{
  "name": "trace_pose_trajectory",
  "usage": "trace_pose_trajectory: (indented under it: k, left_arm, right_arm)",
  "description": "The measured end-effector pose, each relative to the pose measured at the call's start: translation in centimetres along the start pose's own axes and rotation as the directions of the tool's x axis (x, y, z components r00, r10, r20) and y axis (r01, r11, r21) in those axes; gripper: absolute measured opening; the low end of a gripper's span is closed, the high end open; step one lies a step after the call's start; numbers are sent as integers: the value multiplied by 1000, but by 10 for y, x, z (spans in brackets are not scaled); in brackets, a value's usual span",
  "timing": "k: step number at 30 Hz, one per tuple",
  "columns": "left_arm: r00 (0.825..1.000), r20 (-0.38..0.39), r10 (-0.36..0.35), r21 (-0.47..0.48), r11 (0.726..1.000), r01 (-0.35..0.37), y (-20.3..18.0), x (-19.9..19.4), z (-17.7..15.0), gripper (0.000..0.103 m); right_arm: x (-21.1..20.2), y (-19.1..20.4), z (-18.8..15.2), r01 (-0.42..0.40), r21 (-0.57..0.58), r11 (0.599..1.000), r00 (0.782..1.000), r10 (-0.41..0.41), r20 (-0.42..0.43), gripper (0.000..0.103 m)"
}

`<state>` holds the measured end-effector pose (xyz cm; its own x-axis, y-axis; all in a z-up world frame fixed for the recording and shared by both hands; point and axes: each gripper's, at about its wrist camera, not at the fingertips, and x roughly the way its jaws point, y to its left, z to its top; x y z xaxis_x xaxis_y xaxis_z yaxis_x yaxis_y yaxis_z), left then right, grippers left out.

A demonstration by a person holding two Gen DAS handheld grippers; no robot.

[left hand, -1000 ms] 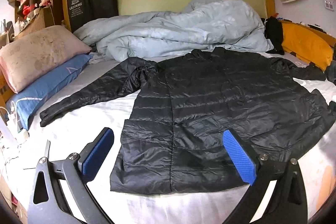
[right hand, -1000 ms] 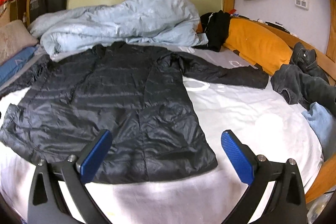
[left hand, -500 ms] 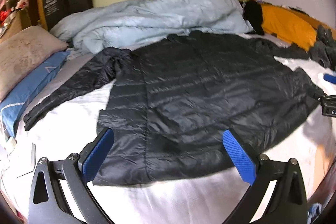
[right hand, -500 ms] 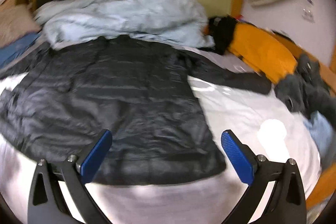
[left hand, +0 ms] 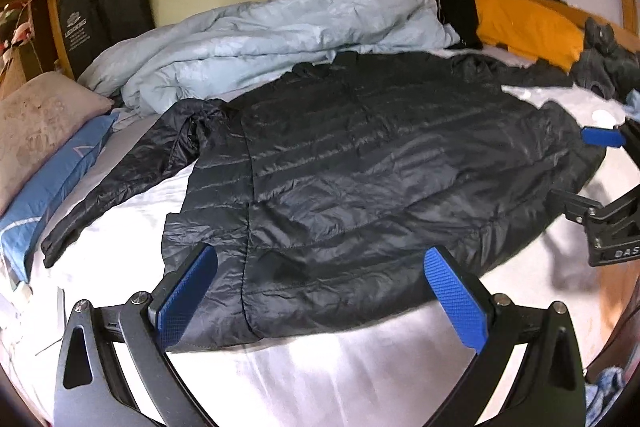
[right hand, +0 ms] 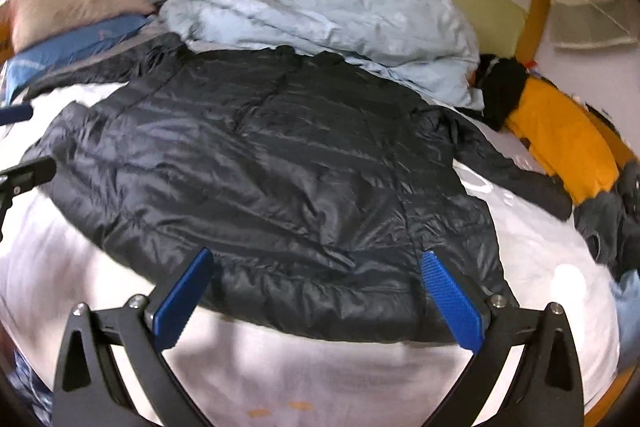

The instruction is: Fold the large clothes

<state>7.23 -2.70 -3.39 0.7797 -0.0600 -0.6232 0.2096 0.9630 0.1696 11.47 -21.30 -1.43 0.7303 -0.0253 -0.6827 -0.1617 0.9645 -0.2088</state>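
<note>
Black quilted puffer jacket [left hand: 360,179] lies flat on white-sheeted bed [left hand: 320,367], long axis running away from both jaws; left gripper [left hand: 320,291] and right gripper [right hand: 316,291] gape wide, empty, apparently just short of hem

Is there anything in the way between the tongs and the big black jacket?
Nothing visible. The black jacket lies flat on the white sheet, and both the left tongs and the right tongs hang open over its near hem, with only air between. The blue duvet is bunched behind it.
</note>
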Motion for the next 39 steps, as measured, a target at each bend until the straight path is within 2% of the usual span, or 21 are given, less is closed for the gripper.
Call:
trace_pose_trajectory:
  k: [4,6,8,11,15,21,25,27,29,32,34,35,36,37,38,39]
  left_arm:
    - [999,-38,-12,17,1000,13,-6,7,-4,103]
    - [999,-50,10,29,1000,-9,-10,11,-6,103]
    - [998,-61,26,42,999,-23,-15,17,-9,103]
    - [995,-97,29,60,998,-24,-19,26,-13,103]
    - [990,-140,22,103,995,-8,-28,35,-20,103]
    - [983,-157,92,170,983,-64,-39,46,-27,103]
    - [977,-178,119,134,986,-96,-26,52,-25,103]
    - [967,-195,166,97,984,-149,-12,57,-24,103]
    - [961,-211,178,48,984,-171,3,61,-25,103]
    - [962,-212,171,-11,984,-177,21,64,-24,103]
    - [964,-200,176,-24,983,-184,27,64,-23,99]
    - [965,-198,173,-33,983,-183,29,65,-23,91]
    - [966,-201,165,-49,983,-178,31,65,-23,75]
    - [967,-208,148,-69,984,-166,34,66,-24,52]
    - [969,-213,125,-90,985,-147,36,65,-23,41]
    - [973,-212,97,-107,987,-121,37,64,-23,31]
  right_arm:
    - [4,12,-7,-62,-67,996,996,58,-62,103]
    - [3,17,-12,-61,-101,993,997,55,-57,103]
    - [6,21,-19,-36,-107,994,999,33,-31,103]
    - [17,27,-25,-23,-122,992,997,14,-70,103]
    - [22,32,-27,8,-165,986,997,-20,-70,103]
    - [28,16,-22,97,-133,986,992,-106,-63,103]
    - [34,-2,-18,148,-86,985,985,-155,-79,103]
    - [37,-8,-18,154,-73,985,981,-161,-105,103]
    - [40,-13,-19,184,-65,981,974,-191,-123,103]
    - [37,-22,-17,201,-31,979,970,-204,-134,103]
    - [37,-30,-17,183,-4,983,971,-181,-154,101]
    - [39,-33,-17,173,1,985,970,-170,-175,86]
    - [41,-36,-18,175,2,985,967,-171,-191,63]
    - [40,-40,-18,177,13,984,967,-171,-186,53]
    - [39,-44,-18,174,30,984,969,-166,-180,40]
    - [37,-46,-18,164,42,986,972,-154,-176,31]
